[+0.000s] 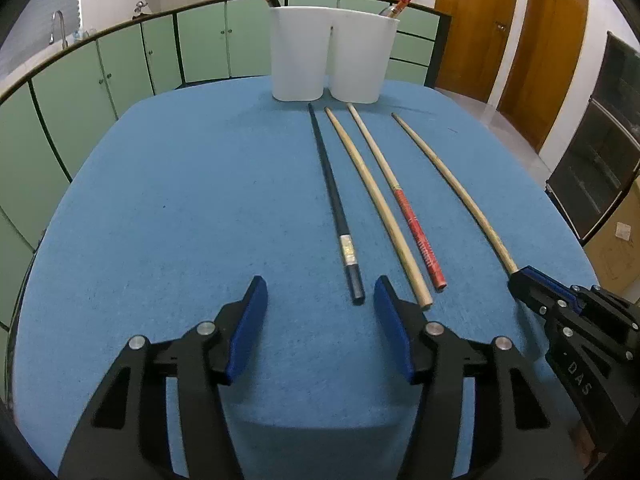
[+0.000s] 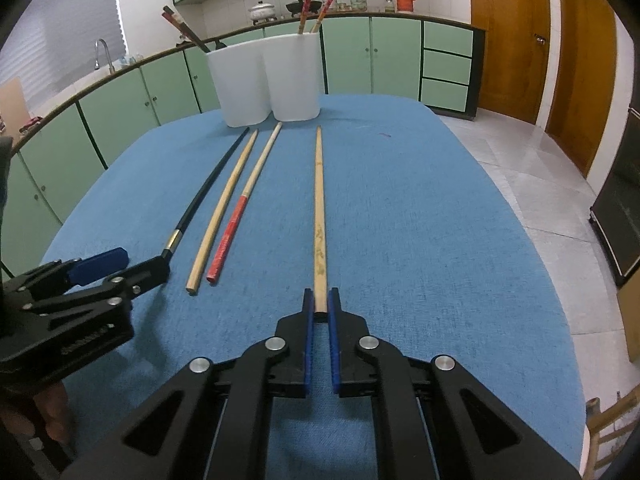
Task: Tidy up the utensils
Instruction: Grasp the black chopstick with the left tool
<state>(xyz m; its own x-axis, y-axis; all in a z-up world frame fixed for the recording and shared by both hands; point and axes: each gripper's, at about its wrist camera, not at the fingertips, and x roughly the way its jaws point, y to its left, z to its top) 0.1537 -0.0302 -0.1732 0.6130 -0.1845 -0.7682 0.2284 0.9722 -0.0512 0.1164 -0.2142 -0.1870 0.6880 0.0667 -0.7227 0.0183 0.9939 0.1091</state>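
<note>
Pointing downward at a slant, the right gripper [image 2: 319,304] is clamped on the near end of a plain wooden chopstick [image 2: 319,208] lying lengthwise on the blue bench [image 2: 440,240]. The left gripper [image 1: 320,296] also slants down, jaws apart, straddling the near end of the black chopstick [image 1: 334,200] without pressing it. Between these lie a second wooden chopstick [image 1: 376,204] and a red-handled chopstick [image 1: 394,196]. A white two-compartment holder [image 1: 328,56] stands at the far edge.
</note>
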